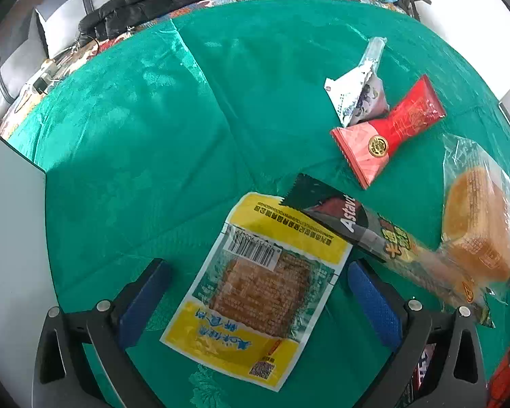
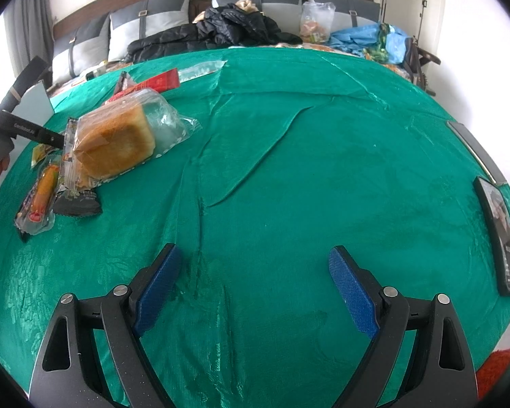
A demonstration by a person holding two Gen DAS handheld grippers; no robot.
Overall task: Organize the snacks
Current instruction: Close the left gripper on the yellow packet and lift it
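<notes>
A green cloth (image 1: 125, 142) covers the tabletop. The left hand-held gripper (image 1: 258, 272) hovers with its blue pads spread wide, one on each side of a yellow snack packet (image 1: 255, 285) lying flat on the cloth, without touching it. At two o'clock from the packet lies a dark stick wrapper (image 1: 357, 224), overlapping its corner; a bagged bread slice (image 1: 476, 224) sits at three o'clock, and a red wrapper (image 1: 391, 129) at one o'clock. The right hand-held gripper (image 2: 255, 265) is wide open over bare cloth, holding nothing, the snacks at ten o'clock.
</notes>
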